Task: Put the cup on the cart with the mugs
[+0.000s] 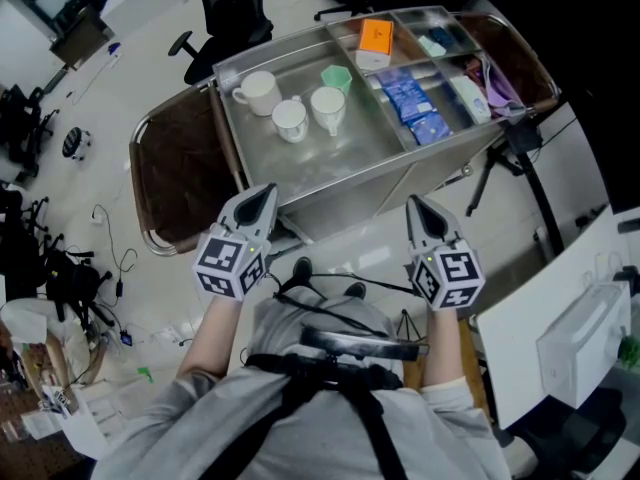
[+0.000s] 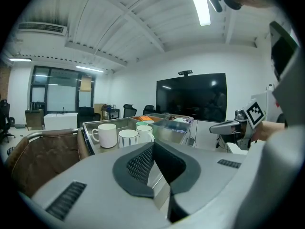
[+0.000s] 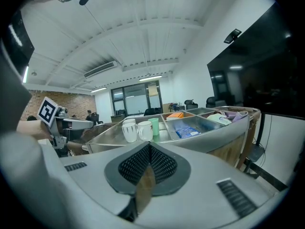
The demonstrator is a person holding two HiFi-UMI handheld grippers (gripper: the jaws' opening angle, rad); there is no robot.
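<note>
Cup [image 1: 338, 77], pale green, stands upright in the big tray of the cart [image 1: 330, 158]. It is just behind three white mugs [image 1: 290, 120] and close to the divider. The bins to the right hold an orange box [image 1: 376, 36] and blue packets [image 1: 410, 98]. The left gripper [image 1: 268, 190] and right gripper [image 1: 413, 202] hover by the cart's near edge, well apart. Each has its jaws pressed together with nothing between them.
</note>
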